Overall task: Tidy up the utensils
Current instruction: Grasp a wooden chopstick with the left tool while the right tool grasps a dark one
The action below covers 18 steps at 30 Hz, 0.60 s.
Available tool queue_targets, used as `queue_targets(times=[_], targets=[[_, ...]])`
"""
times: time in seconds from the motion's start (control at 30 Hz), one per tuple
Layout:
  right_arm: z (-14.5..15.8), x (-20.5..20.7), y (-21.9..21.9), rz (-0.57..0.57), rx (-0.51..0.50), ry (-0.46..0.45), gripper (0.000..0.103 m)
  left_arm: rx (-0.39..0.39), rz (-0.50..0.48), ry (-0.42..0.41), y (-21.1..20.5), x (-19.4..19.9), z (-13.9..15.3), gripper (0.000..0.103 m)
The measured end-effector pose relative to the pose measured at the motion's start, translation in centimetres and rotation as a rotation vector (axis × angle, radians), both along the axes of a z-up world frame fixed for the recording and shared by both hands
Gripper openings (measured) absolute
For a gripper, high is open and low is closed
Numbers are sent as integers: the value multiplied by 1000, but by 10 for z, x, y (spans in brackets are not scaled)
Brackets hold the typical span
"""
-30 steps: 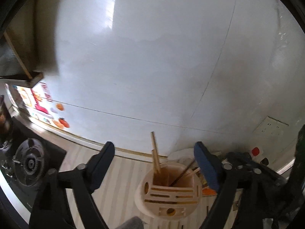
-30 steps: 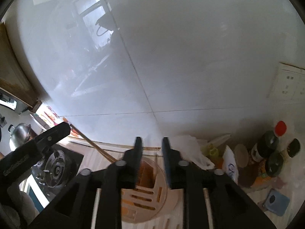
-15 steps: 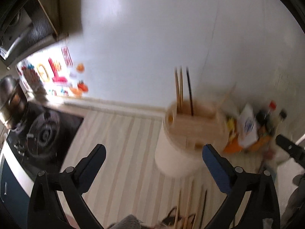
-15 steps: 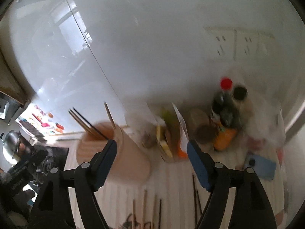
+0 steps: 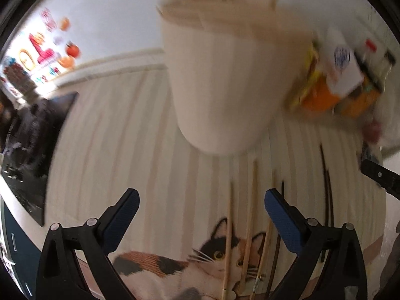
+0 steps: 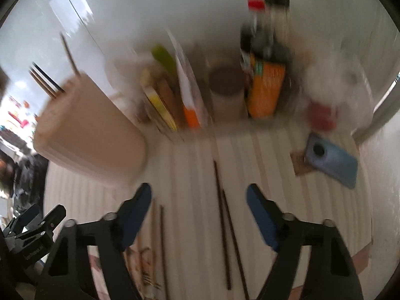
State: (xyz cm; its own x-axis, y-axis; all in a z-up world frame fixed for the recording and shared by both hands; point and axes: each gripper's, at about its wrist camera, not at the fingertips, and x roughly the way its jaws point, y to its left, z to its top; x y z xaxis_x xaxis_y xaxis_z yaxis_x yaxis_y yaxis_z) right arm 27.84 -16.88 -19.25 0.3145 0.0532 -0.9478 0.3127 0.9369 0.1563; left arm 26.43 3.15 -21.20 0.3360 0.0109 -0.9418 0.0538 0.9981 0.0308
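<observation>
A cream utensil holder [image 5: 225, 75] with several chopsticks standing in it rises just beyond my left gripper [image 5: 202, 200]. That gripper is open, its jaws closing slightly, with nothing pressed between the pads. Light wooden chopsticks [image 5: 251, 212] lie on the striped mat [image 5: 112, 150] below its gap. My right gripper [image 6: 198, 192] hangs open above two dark chopsticks [image 6: 221, 212] on the mat, its jaws closing without touching them. In the right wrist view the holder [image 6: 95, 130] stands to the left. Everything is motion-blurred.
Sauce bottles [image 6: 265, 62], packets [image 6: 185, 95] and a jar crowd the wall behind the chopsticks. A blue phone [image 6: 330, 160] lies at the right. A black stove [image 5: 30, 150] sits left of the mat. A cat print [image 5: 220, 252] covers the mat's near edge.
Both grippers dropped toward the counter and tipped downward. The right jaws went from nearly shut to wide apart. The holder now looms close, and loose chopsticks on the mat came into view.
</observation>
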Motion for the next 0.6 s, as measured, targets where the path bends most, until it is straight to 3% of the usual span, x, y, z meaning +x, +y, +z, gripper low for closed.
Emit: queue_targets(times=[0.03, 0.1, 0.17, 0.27, 0.33, 0.4, 0.47, 0.6], targets=[[-7, -1, -1, 0, 9, 19, 58, 2, -5, 22, -2, 0, -7, 98], [-30, -5, -2, 8, 36, 78, 46, -10, -23, 79, -7, 1, -26, 81], [-46, -7, -1, 12, 60, 116, 40, -17, -38, 128, -10, 2, -42, 76], [-63, -10, 10, 36, 93, 159, 39, -18, -56, 194, -16, 2, -65, 58], [-71, -11, 21, 61, 110, 183, 38, -16, -58, 231, -18, 2, -78, 42], [-81, -12, 38, 94, 118, 213, 38, -7, -58, 260, -18, 0, -88, 20], [-93, -16, 55, 128, 131, 247, 38, 10, -55, 243, -16, -3, -89, 6], [-109, -19, 82, 164, 148, 288, 38, 32, -36, 239, -2, -5, -85, 5]])
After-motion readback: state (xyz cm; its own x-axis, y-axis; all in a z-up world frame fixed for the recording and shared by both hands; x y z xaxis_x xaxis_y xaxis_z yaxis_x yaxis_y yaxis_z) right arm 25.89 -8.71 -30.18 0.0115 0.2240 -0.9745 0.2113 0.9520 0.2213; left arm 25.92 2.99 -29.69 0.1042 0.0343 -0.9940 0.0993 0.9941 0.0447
